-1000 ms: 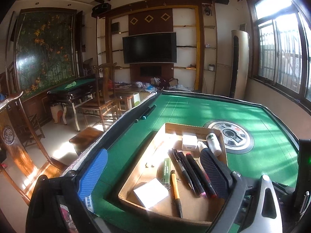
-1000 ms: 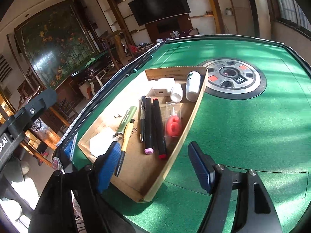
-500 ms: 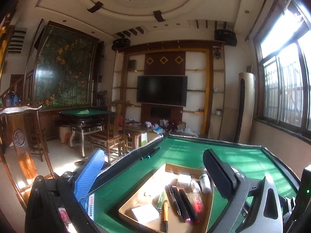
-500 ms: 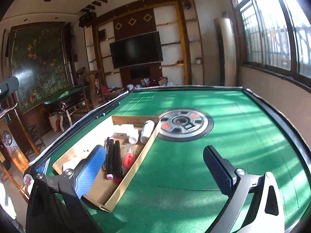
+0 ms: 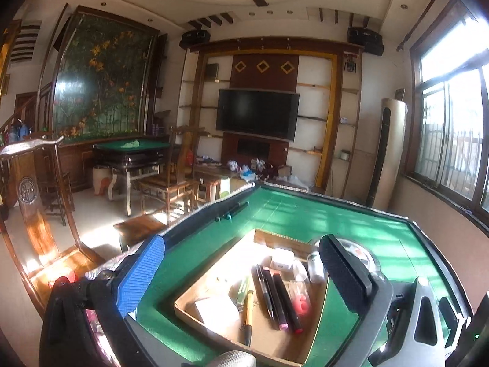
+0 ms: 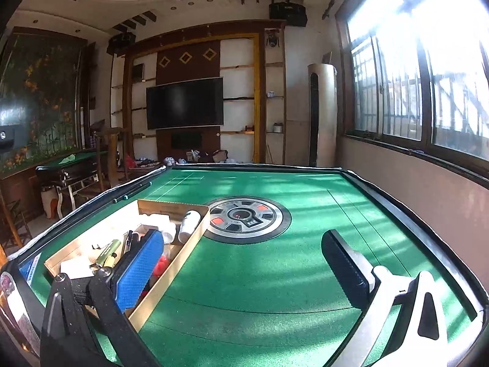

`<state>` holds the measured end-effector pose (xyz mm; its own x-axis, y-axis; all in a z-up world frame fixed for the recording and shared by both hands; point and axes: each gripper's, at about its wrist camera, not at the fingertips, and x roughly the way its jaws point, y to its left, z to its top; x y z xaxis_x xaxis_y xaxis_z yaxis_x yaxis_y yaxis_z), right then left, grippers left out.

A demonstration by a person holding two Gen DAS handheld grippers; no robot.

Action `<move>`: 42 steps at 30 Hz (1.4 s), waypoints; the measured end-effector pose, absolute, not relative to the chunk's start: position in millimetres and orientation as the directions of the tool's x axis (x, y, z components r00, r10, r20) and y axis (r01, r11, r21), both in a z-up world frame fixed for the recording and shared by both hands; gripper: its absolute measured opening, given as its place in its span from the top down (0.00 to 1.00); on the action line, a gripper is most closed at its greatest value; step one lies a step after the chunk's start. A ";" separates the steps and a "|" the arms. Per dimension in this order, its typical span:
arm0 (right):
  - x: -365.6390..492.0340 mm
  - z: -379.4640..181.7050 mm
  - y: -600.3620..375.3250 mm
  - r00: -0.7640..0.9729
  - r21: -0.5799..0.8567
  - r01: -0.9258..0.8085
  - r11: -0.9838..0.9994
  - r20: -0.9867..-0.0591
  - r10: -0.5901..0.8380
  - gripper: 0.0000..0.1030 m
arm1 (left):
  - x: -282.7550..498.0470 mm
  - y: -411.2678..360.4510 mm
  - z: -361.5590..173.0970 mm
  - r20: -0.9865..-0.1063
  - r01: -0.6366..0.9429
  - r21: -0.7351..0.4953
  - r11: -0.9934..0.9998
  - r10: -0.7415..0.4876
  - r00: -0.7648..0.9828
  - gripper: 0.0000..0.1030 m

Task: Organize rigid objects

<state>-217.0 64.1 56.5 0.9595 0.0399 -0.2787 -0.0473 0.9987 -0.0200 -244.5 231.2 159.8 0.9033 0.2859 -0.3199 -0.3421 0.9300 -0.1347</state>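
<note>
A shallow cardboard tray [image 5: 276,239] [image 6: 171,206] lies on the green felt table [image 6: 290,260]. Inside it are black markers [image 5: 281,299], a yellow pen [image 5: 249,315], a green pen [image 5: 243,287], a white box [image 5: 282,260], a white bottle [image 6: 189,221], a red item in clear wrap [image 5: 301,301] and a white card [image 5: 217,310]. My left gripper [image 5: 241,275] stands open above the tray, nothing between its fingers. My right gripper [image 6: 241,263] is wide open over bare felt to the right of the tray, holding nothing.
A round dial panel [image 6: 247,217] sits in the table's centre. Two dark sticks [image 5: 232,211] lie at the far left rim. Wooden chairs [image 5: 171,183] and a second green table [image 5: 131,148] stand off to the left. A window wall [image 6: 428,98] runs along the right.
Both grippers have tilted up and drawn back from the tray, so the room shows. The right gripper swung right over the felt and its jaws widened.
</note>
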 end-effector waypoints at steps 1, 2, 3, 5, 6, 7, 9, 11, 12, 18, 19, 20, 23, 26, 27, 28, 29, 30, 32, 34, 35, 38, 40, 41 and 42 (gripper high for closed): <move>-214.6 54.7 67.2 0.954 -0.031 -0.056 0.998 -0.298 0.044 0.00 | -240.9 231.1 154.9 -0.347 -0.356 -0.123 0.926 0.296 0.890 0.01; -212.2 52.5 70.5 0.947 -0.044 -0.065 0.997 -0.317 0.048 0.00 | -238.4 229.7 150.5 -0.359 -0.386 -0.092 0.918 0.331 0.873 0.01; -210.9 50.3 74.1 0.942 -0.059 -0.074 0.996 -0.331 0.050 0.00 | -235.4 226.7 147.0 -0.357 -0.429 -0.038 0.903 0.389 0.849 0.01; -208.8 46.4 82.7 0.938 -0.101 -0.071 0.992 -0.346 0.032 0.00 | -227.7 217.0 137.2 -0.346 -0.490 0.074 0.868 0.483 0.804 0.01; -207.7 44.7 86.6 0.934 -0.120 -0.075 0.990 -0.356 0.027 0.00 | -224.3 215.9 133.4 -0.352 -0.495 0.095 0.863 0.495 0.795 0.01; -207.1 43.4 89.1 0.932 -0.125 -0.085 0.988 -0.361 0.035 0.00 | -221.1 216.5 130.1 -0.369 -0.492 0.097 0.865 0.491 0.789 0.01; -206.5 41.4 92.8 0.929 -0.129 -0.092 0.987 -0.367 0.038 0.00 | -215.4 221.0 123.1 -0.416 -0.475 0.070 0.877 0.459 0.785 0.01; -204.0 39.8 95.1 0.927 -0.131 -0.100 0.986 -0.373 0.044 0.00 | -209.6 225.4 115.5 -0.459 -0.466 0.060 0.883 0.439 0.773 0.01; -203.9 39.3 97.0 0.926 -0.135 -0.103 0.985 -0.374 0.045 0.00 | -206.8 226.8 112.4 -0.476 -0.464 0.060 0.884 0.434 0.765 0.01; -198.3 33.3 108.2 0.913 -0.155 -0.129 0.980 -0.405 0.056 0.00 | -195.8 238.7 98.6 -0.530 -0.463 0.039 0.885 0.411 0.742 0.01; -197.3 32.3 109.9 0.910 -0.156 -0.132 0.979 -0.412 0.057 0.00 | -194.7 239.7 97.4 -0.536 -0.462 0.037 0.886 0.408 0.739 0.01; -196.3 31.3 111.5 0.907 -0.158 -0.135 0.978 -0.417 0.058 0.00 | -193.3 239.7 96.0 -0.542 -0.459 0.037 0.888 0.404 0.737 0.01; -194.6 29.2 114.3 0.903 -0.169 -0.134 0.976 -0.427 0.050 0.00 | -190.4 241.1 91.9 -0.560 -0.448 0.032 0.894 0.387 0.732 0.01; -191.0 28.5 115.7 0.899 -0.175 -0.131 0.976 -0.437 0.042 0.00 | -188.3 241.4 89.1 -0.576 -0.440 0.028 0.897 0.374 0.727 0.01; -190.1 28.5 115.8 0.897 -0.176 -0.130 0.976 -0.440 0.040 0.00 | -187.4 241.9 88.3 -0.582 -0.436 0.027 0.899 0.369 0.725 0.01; -189.1 28.6 115.8 0.896 -0.176 -0.130 0.976 -0.443 0.039 0.00 | -186.6 241.7 87.2 -0.588 -0.435 0.027 0.900 0.366 0.721 0.01; -188.6 28.5 116.1 0.895 -0.177 -0.130 0.976 -0.445 0.039 0.00 | -185.3 243.0 85.6 -0.594 -0.434 0.025 0.901 0.362 0.718 0.01; -187.6 28.4 116.3 0.893 -0.181 -0.129 0.975 -0.448 0.035 0.00 | -184.8 243.0 84.7 -0.599 -0.431 0.020 0.902 0.356 0.717 0.01; -185.6 27.7 117.1 0.890 -0.191 -0.126 0.973 -0.454 0.026 0.00 | -182.7 242.7 82.8 -0.607 -0.427 0.021 0.904 0.351 0.713 0.01; -182.9 26.9 117.2 0.884 -0.194 -0.123 0.973 -0.467 0.019 0.00 | -181.8 242.5 81.7 -0.611 -0.423 0.022 0.906 0.347 0.711 0.01; -181.4 26.4 117.1 0.880 -0.193 -0.123 0.973 -0.475 0.017 0.00 | -181.8 242.6 81.1 -0.612 -0.424 0.021 0.905 0.347 0.711 0.01; -180.0 24.9 117.0 0.873 -0.193 -0.130 0.972 -0.488 0.020 0.00 | -181.6 242.0 80.3 -0.616 -0.419 0.021 0.908 0.342 0.710 0.01; -180.4 23.9 118.2 0.872 -0.200 -0.135 0.971 -0.489 0.021 0.00 | -181.5 241.5 79.3 -0.621 -0.417 0.020 0.909 0.338 0.707 0.01; -180.5 23.5 118.5 0.872 -0.201 -0.135 0.970 -0.489 0.020 0.00 | -181.4 241.4 78.5 -0.622 -0.415 0.020 0.910 0.336 0.707 0.01; -180.4 23.1 118.6 0.871 -0.201 -0.138 0.970 -0.490 0.022 0.00 | -180.9 241.2 78.2 -0.624 -0.415 0.022 0.909 0.337 0.705 0.01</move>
